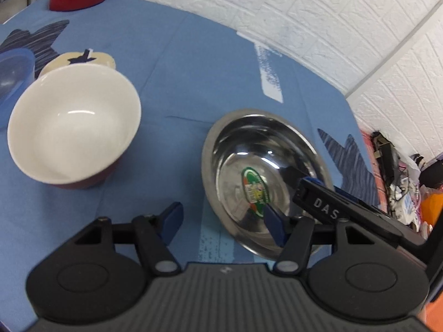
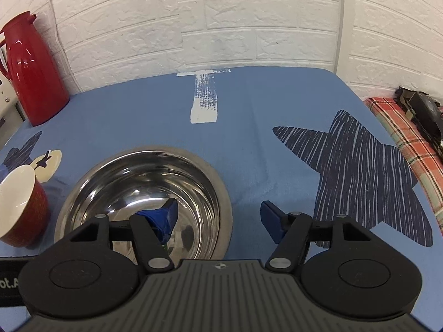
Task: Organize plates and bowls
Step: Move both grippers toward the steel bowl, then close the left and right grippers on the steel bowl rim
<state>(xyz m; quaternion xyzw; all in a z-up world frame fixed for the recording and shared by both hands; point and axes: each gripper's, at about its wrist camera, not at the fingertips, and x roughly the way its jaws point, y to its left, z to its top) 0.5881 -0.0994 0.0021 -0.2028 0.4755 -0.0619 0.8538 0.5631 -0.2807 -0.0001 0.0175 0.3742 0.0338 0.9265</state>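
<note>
White raised letters "DAS" stand on the black right gripper (image 1: 318,206); the round green sticker (image 1: 255,191) in the shiny steel bowl (image 1: 238,127) is unreadable.

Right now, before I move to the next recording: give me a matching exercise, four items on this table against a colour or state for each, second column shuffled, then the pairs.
Things:
1. steel bowl
2. ceramic bowl
3. jug
4. right gripper

Descriptions:
A. glossy red all over, standing by the white brick wall
B. open, one finger inside the rim, the other outside it
C. white inside, dark red outside
D. shiny metal, with a green sticker on its bottom

Pairs: 1-D, 2-C, 3-A, 4-B
</note>
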